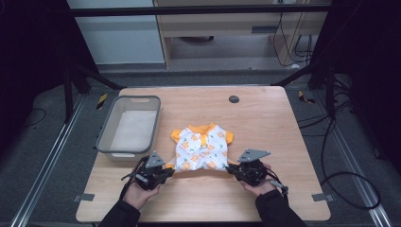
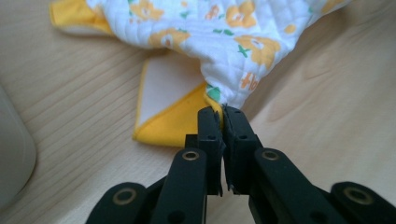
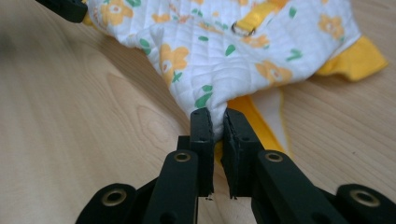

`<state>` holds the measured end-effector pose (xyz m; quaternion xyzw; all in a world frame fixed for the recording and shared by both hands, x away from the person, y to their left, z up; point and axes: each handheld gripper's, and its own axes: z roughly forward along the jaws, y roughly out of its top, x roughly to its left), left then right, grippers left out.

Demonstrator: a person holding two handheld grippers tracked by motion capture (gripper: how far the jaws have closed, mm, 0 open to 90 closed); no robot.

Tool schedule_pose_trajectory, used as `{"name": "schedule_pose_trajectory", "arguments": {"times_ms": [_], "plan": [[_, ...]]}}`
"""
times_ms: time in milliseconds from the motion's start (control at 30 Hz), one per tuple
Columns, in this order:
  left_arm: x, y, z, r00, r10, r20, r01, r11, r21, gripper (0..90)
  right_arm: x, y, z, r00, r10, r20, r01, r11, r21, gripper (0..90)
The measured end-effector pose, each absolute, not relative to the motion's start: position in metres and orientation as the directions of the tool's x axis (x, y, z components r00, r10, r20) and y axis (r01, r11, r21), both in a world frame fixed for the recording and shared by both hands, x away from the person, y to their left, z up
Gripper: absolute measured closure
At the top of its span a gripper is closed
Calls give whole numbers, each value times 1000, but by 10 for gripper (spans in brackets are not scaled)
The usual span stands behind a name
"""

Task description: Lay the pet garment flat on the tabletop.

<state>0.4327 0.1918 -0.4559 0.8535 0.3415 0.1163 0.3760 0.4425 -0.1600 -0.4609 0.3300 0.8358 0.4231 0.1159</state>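
A small white quilted garment [image 1: 202, 147] with orange flowers, orange collar and orange sleeves lies in the middle of the wooden table [image 1: 265, 118]. My left gripper [image 1: 166, 170] is shut on its near left bottom corner [image 2: 223, 95], and the cloth there is lifted off the wood. My right gripper [image 1: 232, 169] is shut on the near right bottom corner [image 3: 211, 105], which is raised as well. In both gripper views the black jaws pinch the fabric edge, with orange lining [image 2: 175, 121] folded out beneath the corner. A metal ring [image 3: 243, 30] shows on the garment's upper side.
A grey plastic basket [image 1: 105, 137] stands at the table's left, just beyond my left gripper. A dark round cap [image 1: 233, 99] sits in the table near its far edge. Cables [image 1: 350, 179] trail on the floor to the right.
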Motion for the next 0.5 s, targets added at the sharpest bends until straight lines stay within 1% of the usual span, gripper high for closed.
{"name": "schedule_pose_trajectory", "arguments": {"times_ms": [133, 267, 333, 467, 500], "plan": [[418, 195, -433, 764, 642, -72, 466, -470, 750, 868, 431, -171, -444, -771, 622, 139, 458, 390, 799, 827], [421, 196, -417, 758, 644, -104, 475, -436, 764, 869, 428, -176, -433, -772, 613, 168, 469, 370, 802, 826], [432, 195, -415, 740, 661, -127, 505, -420, 754, 869, 436, -177, -431, -755, 626, 197, 494, 345, 798, 825], [462, 193, -425, 683, 712, -166, 569, -375, 732, 868, 466, -175, -437, -685, 675, 273, 573, 268, 774, 822], [470, 193, -430, 665, 725, -176, 588, -364, 722, 868, 475, -174, -441, -665, 693, 278, 586, 254, 769, 821]]}}
